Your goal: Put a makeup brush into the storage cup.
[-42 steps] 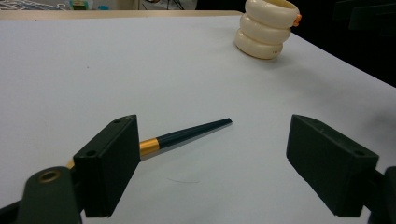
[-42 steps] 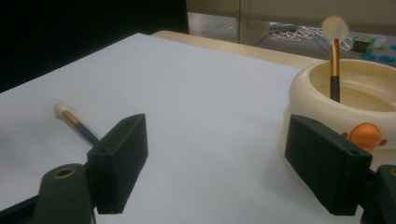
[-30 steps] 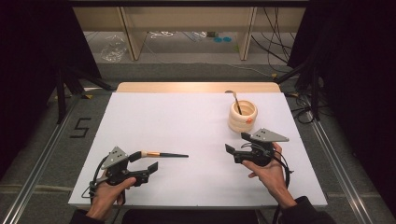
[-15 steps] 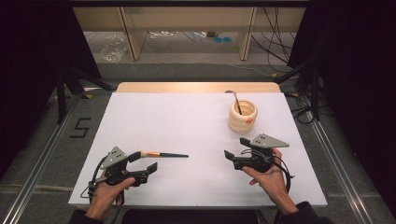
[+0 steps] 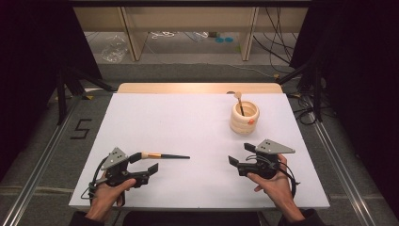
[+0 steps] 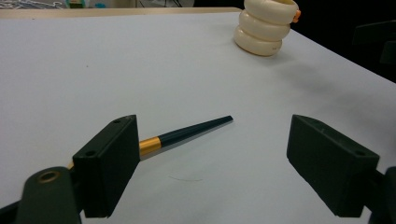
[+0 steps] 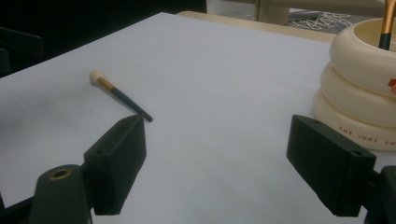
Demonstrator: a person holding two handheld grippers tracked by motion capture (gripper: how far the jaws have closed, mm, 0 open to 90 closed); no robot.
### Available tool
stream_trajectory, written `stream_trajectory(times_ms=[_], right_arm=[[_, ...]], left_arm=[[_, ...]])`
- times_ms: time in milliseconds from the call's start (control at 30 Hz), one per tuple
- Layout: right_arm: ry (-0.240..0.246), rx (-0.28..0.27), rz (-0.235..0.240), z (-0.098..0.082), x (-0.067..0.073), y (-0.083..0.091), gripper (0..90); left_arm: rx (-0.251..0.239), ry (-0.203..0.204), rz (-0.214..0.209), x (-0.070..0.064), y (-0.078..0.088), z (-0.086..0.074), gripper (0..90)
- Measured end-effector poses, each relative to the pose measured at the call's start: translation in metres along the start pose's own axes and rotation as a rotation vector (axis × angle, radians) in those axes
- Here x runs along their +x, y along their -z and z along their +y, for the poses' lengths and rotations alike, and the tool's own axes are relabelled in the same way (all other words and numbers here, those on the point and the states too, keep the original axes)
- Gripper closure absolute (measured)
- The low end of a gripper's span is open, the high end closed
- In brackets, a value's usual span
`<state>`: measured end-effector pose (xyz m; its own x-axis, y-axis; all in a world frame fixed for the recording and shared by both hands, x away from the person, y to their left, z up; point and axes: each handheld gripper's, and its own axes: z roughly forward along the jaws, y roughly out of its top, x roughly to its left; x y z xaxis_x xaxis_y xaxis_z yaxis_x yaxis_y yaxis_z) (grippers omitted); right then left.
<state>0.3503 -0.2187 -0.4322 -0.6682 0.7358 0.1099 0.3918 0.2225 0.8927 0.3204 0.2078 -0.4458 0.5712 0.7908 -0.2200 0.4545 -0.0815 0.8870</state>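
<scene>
On table (image 5: 197,122), brush (image 5: 162,155) lying flat just beside left gripper (image 5: 151,172), jaws spread, likely lining up for pickup. Right gripper (image 5: 239,155) waiting spread near holder (image 5: 244,117), already keeping one brush upright.

Brush (image 5: 162,155) left of holder (image 5: 244,117)

I see my black left gripper (image 5: 149,172) and black right gripper (image 5: 237,155), each topped by a grey three-cornered plate, trailing black cables, dark sleeves behind.
</scene>
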Motion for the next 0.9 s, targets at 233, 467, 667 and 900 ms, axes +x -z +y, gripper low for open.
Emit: stream_trajectory(times_ms=[233,467,667,900], right_arm=[[-0.002,0.007,0.006,-0.001,-0.001,-0.001,20.9],[0.002,0.015,0.003,-0.002,-0.001,-0.003,21.0],[0.003,0.021,0.006,-0.001,-0.002,-0.004,21.3],[0.014,0.012,0.003,-0.002,-0.002,-0.004,21.7]], left_arm=[[0.021,-0.040,-0.010,0.002,-0.004,0.004,16.9],[0.090,-0.090,-0.044,0.002,-0.011,0.014,16.9],[0.223,-0.184,-0.063,0.008,-0.024,0.026,19.1],[0.339,-0.288,-0.097,0.014,-0.043,0.043,23.4]])
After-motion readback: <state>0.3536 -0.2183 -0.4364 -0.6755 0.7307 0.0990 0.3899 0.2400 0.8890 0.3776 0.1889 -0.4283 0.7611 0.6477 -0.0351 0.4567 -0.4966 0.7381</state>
